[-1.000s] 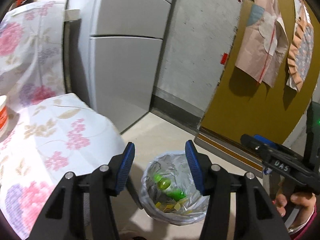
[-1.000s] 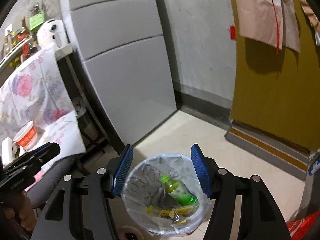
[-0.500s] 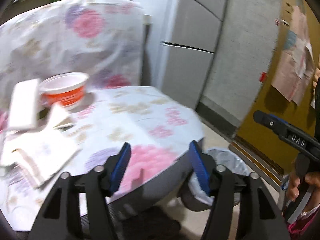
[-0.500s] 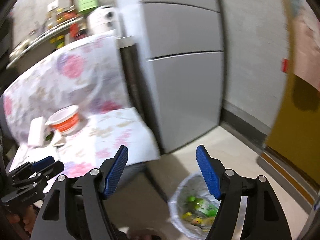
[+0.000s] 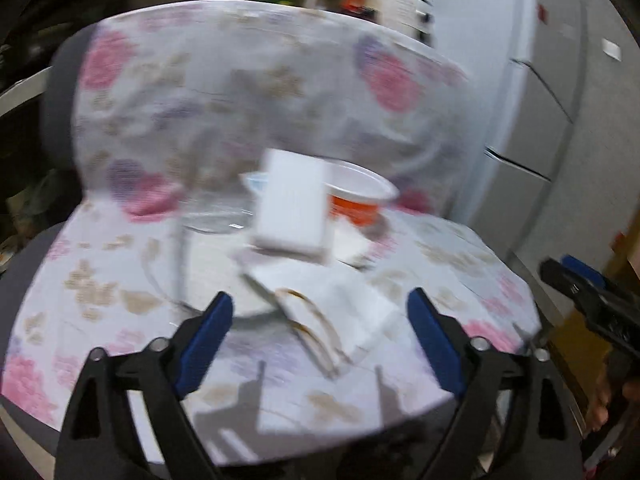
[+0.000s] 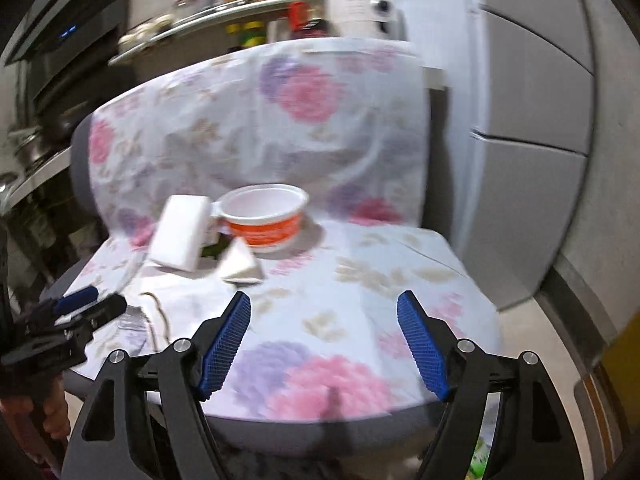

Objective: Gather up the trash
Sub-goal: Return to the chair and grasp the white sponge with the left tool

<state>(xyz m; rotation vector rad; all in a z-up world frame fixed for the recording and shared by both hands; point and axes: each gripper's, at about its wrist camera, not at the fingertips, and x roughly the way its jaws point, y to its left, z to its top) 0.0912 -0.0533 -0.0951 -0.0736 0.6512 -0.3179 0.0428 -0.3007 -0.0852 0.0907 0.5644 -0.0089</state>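
Leftmost, we note the left gripper (image 5: 318,316), jaws just widened, nothing between them, above a stained napkin (image 5: 320,316) on the floral-covered seat (image 6: 360,280). Behind it a white box (image 6: 180,236) leans, long axis running up and slightly rightward. Right of it stands an orange cup (image 6: 264,220), upright. The right gripper (image 6: 324,320) gapes empty, jaws just widened.

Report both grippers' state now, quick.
Left gripper: open, jaws just been widening, nothing held; soiled white paper napkin lies beyond them.
Right gripper: open, jaws just been widening, nothing held.
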